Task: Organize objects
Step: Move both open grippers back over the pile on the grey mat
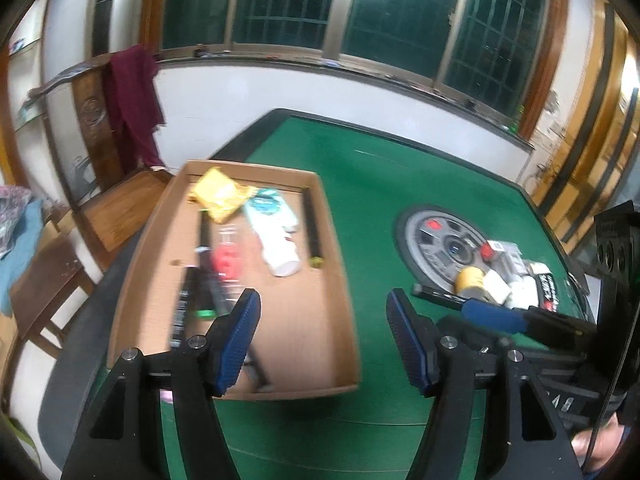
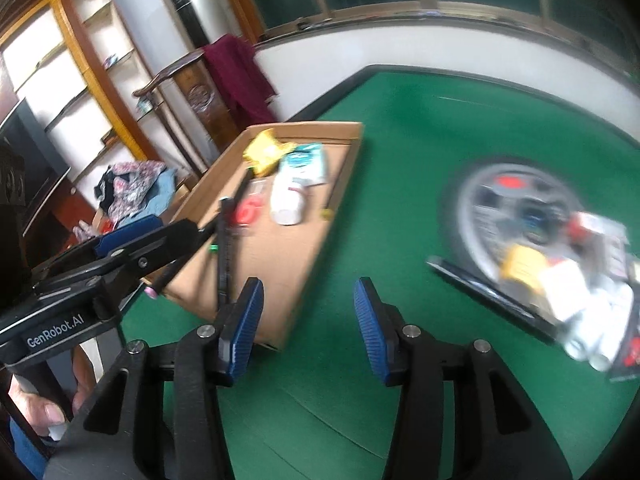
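Green felt covers the whole table [image 1: 360,168], which has a dark raised rim and looks like a mahjong table, with a round grey control panel [image 1: 436,240] set in its middle. Behind it is a white wall under a row of dark barred windows [image 1: 404,12], plus a carved wooden chair [image 1: 100,128] with a maroon cloth [image 1: 134,96] draped over its back. The right wrist view also catches wooden shelving [image 2: 68,72] and a heap of clothes [image 2: 136,188] off to the side.

On the felt sits a shallow cardboard box [image 1: 320,312] already holding a yellow packet [image 1: 220,196], a white tube [image 1: 276,236], something red in clear packaging [image 1: 226,258] and a few dark pens [image 1: 188,304]. Well apart from it, on and beside the panel, is a pile of small stuff [image 1: 508,280]: a yellow roll, white blocks, a dark packet.

Left gripper [image 1: 320,336] hangs over the box's near right corner, jaws apart with nothing between the blue pads. Right gripper [image 2: 308,328] is the same, spread and empty, over bare felt between box and pile.

Both views are pretty smeared, so labels are unreadable and I can't sort out the pile piece by piece. The pile's right edge is cut off in the right wrist view, and the left gripper's body hides the box's near left corner there.
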Tool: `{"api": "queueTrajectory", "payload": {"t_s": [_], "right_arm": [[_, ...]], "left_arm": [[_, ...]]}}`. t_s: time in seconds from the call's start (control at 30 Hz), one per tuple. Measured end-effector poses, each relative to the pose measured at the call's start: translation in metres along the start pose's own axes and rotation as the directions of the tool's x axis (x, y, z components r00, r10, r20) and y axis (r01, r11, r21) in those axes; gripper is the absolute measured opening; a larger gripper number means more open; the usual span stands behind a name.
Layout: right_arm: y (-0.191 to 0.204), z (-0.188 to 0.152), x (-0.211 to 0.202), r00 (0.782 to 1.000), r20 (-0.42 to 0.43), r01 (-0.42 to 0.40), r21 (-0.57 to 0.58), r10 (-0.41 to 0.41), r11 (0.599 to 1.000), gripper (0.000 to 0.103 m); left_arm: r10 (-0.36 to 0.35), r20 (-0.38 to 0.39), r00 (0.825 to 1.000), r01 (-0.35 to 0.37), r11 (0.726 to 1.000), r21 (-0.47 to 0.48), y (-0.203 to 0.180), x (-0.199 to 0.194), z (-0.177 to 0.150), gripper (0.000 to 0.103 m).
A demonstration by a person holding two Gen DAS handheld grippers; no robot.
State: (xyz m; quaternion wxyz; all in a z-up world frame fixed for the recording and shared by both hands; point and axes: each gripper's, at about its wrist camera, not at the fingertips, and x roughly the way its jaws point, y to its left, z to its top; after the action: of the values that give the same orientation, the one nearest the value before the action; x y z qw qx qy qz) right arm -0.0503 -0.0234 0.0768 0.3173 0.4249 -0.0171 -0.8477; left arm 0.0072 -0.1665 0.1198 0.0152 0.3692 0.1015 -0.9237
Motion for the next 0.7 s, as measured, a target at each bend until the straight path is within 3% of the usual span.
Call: {"api": "queueTrajectory", "payload": {"t_s": [0.3, 0.47, 0.7], "right_arm": [[-0.074, -0.019, -0.042, 0.997, 0.065, 0.02, 0.122, -0.028, 0.992, 0.047], [-0.119, -0.03, -0.069, 0.994, 0.102, 0.027, 0.198, -0.048, 0.98, 0.047], [-0.167, -0.038, -0.096, 0.986, 0.158, -0.004, 0.354, -0.055, 0.935, 0.048]], "left_arm": [[-0.068, -0.073, 0.995, 0.072, 0.995, 0.065, -0.053, 0.031, -0.012, 0.06], [-0.093, -0.108, 0.99, 0.102, 0.991, 0.083, -0.065, 0.056, -0.015, 0.06], [-0.136, -0.179, 0.974, 0.15, 0.986, 0.067, -0.095, 0.098, -0.002, 0.06]]}}
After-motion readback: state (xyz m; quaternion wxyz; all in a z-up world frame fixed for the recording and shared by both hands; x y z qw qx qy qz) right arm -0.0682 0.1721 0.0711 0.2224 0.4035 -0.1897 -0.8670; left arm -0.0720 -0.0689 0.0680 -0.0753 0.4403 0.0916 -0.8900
